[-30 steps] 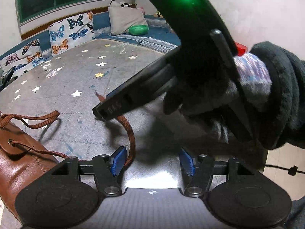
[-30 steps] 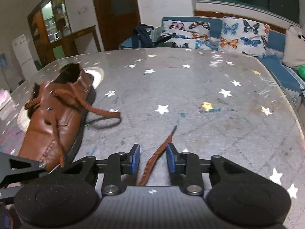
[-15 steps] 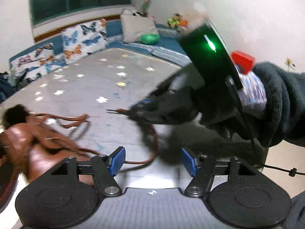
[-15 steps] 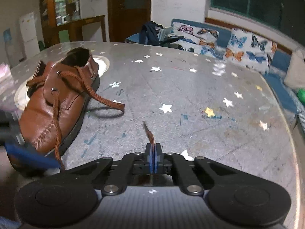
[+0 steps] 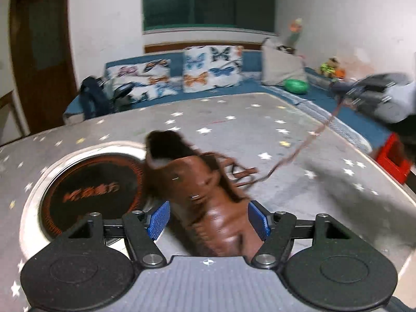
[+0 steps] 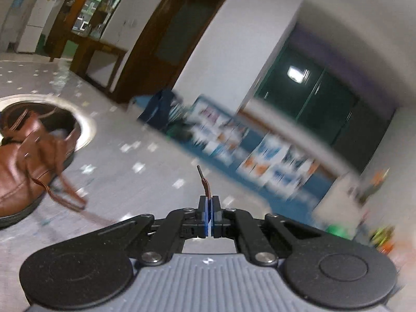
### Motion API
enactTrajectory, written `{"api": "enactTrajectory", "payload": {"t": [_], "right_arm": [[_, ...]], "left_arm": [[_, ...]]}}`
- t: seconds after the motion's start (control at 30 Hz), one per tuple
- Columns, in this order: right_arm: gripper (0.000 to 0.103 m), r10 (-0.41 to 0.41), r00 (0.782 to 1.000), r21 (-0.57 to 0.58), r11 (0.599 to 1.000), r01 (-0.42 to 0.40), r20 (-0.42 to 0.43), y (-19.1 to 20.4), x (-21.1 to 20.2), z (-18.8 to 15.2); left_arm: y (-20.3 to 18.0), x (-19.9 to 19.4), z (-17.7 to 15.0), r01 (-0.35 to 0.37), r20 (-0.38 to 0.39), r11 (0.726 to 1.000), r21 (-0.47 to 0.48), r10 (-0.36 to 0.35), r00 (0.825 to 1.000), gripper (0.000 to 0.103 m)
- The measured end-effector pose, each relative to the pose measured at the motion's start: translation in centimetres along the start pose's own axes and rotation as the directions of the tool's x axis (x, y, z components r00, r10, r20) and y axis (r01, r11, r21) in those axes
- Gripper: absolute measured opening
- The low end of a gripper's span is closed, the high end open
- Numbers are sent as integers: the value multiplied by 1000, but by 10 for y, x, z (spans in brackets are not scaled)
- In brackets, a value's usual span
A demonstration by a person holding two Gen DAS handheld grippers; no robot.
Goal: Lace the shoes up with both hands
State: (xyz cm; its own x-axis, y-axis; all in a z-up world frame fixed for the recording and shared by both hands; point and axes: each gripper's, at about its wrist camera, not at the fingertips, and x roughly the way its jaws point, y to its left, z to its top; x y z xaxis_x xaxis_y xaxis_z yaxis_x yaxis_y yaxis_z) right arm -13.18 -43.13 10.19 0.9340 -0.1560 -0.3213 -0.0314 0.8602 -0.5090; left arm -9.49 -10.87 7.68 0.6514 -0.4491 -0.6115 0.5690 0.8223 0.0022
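Your right gripper (image 6: 208, 217) has just pinched shut on the lace (image 6: 206, 186) tip, drawing it taut from the shoe (image 5: 208, 208) at lower centre; your left gripper (image 5: 208, 221), pads apart, straddles the toe, likely to steady it.

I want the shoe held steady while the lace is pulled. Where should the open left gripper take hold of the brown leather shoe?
Grip the brown leather shoe across its narrow toe end, coming from the front, pads on the two sides. The left gripper already straddles it there. The laced top stays free, and the right gripper is pinching the brown lace off to the right.
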Motion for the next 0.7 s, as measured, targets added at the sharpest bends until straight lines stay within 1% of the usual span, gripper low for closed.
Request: {"api": "enactTrajectory", "payload": {"t": [0.1,0.17,0.27,0.47,0.5,0.57,0.6,0.7], "right_arm": [[1,-84,993,-82,993,91,83,-6,-13,11],[1,-133,981,-150,977,154,138,-3,-19,15],[1,-183,965,-205,954,221,188,0,-24,18],[1,-215,953,-209,943,259,212,3,-23,22],[1,-220,954,-201,944,261,205,1,-22,24],[1,-190,963,-180,958,224,189,0,-20,27],[1,-184,965,-192,957,219,187,2,-19,27],[1,-182,964,-199,955,221,194,3,-18,29]], "left_arm": [[9,4,-3,-27,-23,1000,-15,26,999,69],[11,7,-4,-35,-39,999,-25,34,999,69],[13,11,-6,-37,-59,998,-42,35,998,69],[20,8,-4,-45,-63,997,-61,41,997,69],[21,8,-3,-44,-63,997,-69,40,997,69],[25,9,-2,-41,-68,995,-89,35,997,69],[27,10,-1,-42,-71,994,-101,35,997,69],[33,12,0,-26,-83,989,-148,14,996,69]]}}
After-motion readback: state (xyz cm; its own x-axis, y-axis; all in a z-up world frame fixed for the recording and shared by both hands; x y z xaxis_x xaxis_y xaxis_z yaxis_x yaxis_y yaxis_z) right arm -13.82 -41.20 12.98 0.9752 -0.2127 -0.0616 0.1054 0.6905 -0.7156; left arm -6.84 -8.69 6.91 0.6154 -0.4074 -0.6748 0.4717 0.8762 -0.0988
